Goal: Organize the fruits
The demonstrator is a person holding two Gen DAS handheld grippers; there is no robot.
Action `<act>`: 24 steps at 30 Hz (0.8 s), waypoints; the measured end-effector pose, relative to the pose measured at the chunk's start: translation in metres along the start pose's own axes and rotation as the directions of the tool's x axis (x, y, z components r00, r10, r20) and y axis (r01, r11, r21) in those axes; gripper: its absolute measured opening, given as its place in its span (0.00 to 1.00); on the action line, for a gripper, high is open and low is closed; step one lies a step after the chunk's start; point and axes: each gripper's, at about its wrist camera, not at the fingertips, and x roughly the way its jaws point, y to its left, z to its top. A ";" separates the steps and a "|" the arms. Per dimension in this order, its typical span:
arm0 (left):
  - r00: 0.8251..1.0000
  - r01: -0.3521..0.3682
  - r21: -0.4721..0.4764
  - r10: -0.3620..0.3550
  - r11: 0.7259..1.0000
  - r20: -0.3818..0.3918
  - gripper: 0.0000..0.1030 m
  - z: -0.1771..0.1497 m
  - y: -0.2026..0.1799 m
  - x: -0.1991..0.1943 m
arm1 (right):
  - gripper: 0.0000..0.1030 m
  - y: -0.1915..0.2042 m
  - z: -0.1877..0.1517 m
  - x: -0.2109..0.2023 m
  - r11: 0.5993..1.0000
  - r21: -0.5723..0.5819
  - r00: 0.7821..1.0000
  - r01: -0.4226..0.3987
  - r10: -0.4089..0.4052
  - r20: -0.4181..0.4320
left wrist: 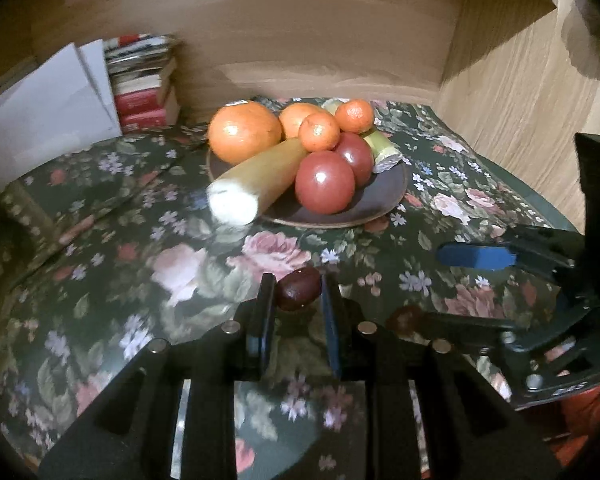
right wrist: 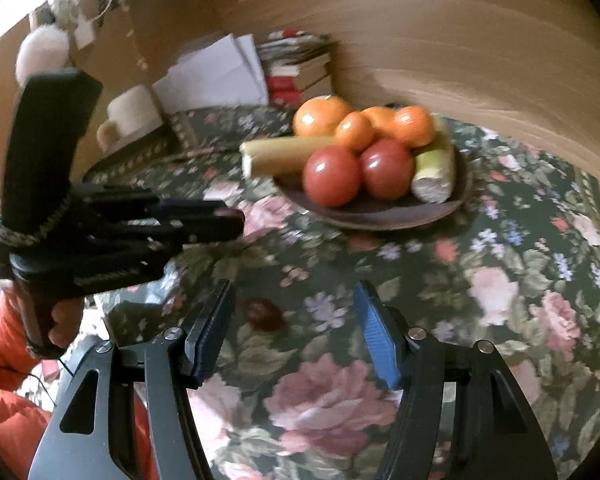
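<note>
A dark plate [left wrist: 384, 196] holds oranges [left wrist: 244, 132], two red tomatoes [left wrist: 324, 182] and two cut sugarcane pieces [left wrist: 256, 178]; it also shows in the right wrist view [right wrist: 380, 210]. My left gripper [left wrist: 298, 290] is shut on a small dark red jujube [left wrist: 298, 288], held above the floral tablecloth short of the plate. A second jujube [left wrist: 406, 318] lies on the cloth to its right, also in the right wrist view [right wrist: 264, 314]. My right gripper [right wrist: 294, 300] is open and empty, with that jujube between its fingers' line. The left gripper [right wrist: 232, 220] shows at the left of the right wrist view.
A stack of books [left wrist: 144, 88] and white papers [left wrist: 44, 116] stand at the back left. A cream mug [right wrist: 134, 114] sits on a patterned box. A wooden wall [left wrist: 520, 80] closes the right and back. A person's orange sleeve [right wrist: 4, 400] is at the lower left.
</note>
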 end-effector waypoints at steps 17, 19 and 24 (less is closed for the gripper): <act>0.999 0.026 -0.002 -0.026 1.000 0.029 0.21 -0.006 -0.001 -0.007 | 0.20 0.014 -0.004 0.016 0.997 -0.067 0.998 0.027 -0.030 -0.048; 0.999 0.035 0.003 -0.035 0.999 0.034 0.21 -0.001 -0.002 -0.006 | 0.20 0.012 -0.001 0.012 0.997 -0.062 0.999 0.038 -0.040 -0.036; 0.997 0.051 0.013 -0.052 0.999 0.055 0.21 0.011 -0.005 -0.004 | 0.20 0.002 0.005 0.008 1.000 -0.022 0.999 0.017 -0.018 -0.028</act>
